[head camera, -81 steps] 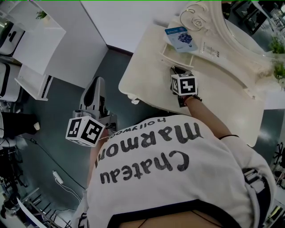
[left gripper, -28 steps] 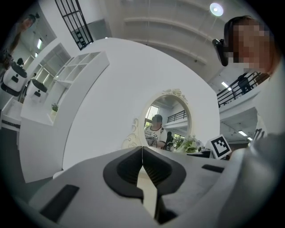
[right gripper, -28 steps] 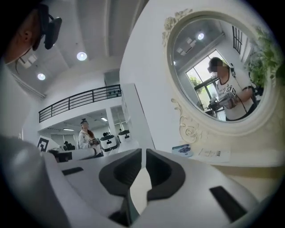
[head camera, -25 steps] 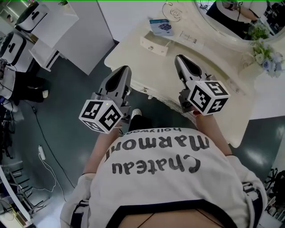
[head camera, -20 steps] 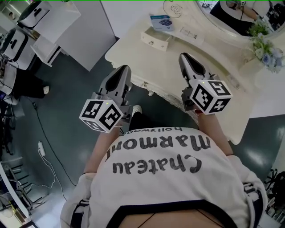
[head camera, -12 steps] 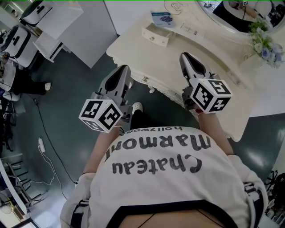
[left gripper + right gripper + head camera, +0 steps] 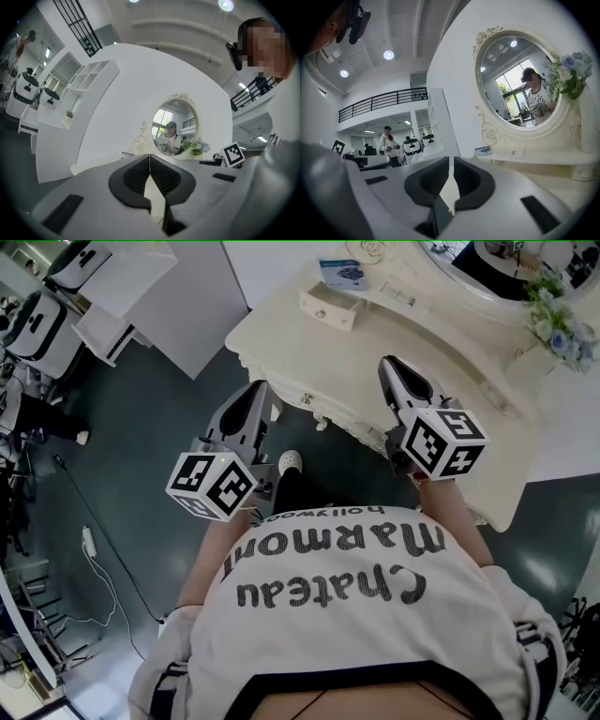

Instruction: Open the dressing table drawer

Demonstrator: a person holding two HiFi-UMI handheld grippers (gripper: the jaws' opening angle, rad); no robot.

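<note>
**Head view**
- Dressing table [image 7: 375,357]: cream with a curved front, filling the upper middle and right of the view.
- Drawer [image 7: 328,307]: small, with one knob. It stands pulled out at the back left of the dressing table top, and neither gripper touches it.
- Blue packet [image 7: 342,273]: just behind the drawer, at the dressing table's back left.
- Left gripper [image 7: 258,390]: just off the dressing table's front edge, over the dark floor. Its tips point toward the table, well apart from the drawer.
- Right gripper [image 7: 391,364]: over the front part of the dressing table top, apart from the drawer.
- White shoe [image 7: 291,461]: on the floor just in front of the dressing table's front edge, between the two grippers.
- Flowers [image 7: 553,329]: at the dressing table's back right, beside the mirror [image 7: 487,273].

**Left gripper view**
- Left gripper [image 7: 150,157]: jaws together at the tips, with nothing between them.
- Mirror [image 7: 176,124]: straight ahead at the back of the dressing table.
- Flowers [image 7: 194,147]: at the mirror's lower right.
- Marker cube [image 7: 233,154]: on the right gripper, off to the right.

**Right gripper view**
- Right gripper [image 7: 451,161]: jaws drawn together with only a thin slit left, and nothing between them.
- Mirror [image 7: 520,84]: ahead and to the right, at the back of the dressing table [image 7: 576,197].
- Blue packet [image 7: 483,151]: below the mirror's left edge.
- Flowers [image 7: 572,70]: at the mirror's right rim.
</note>
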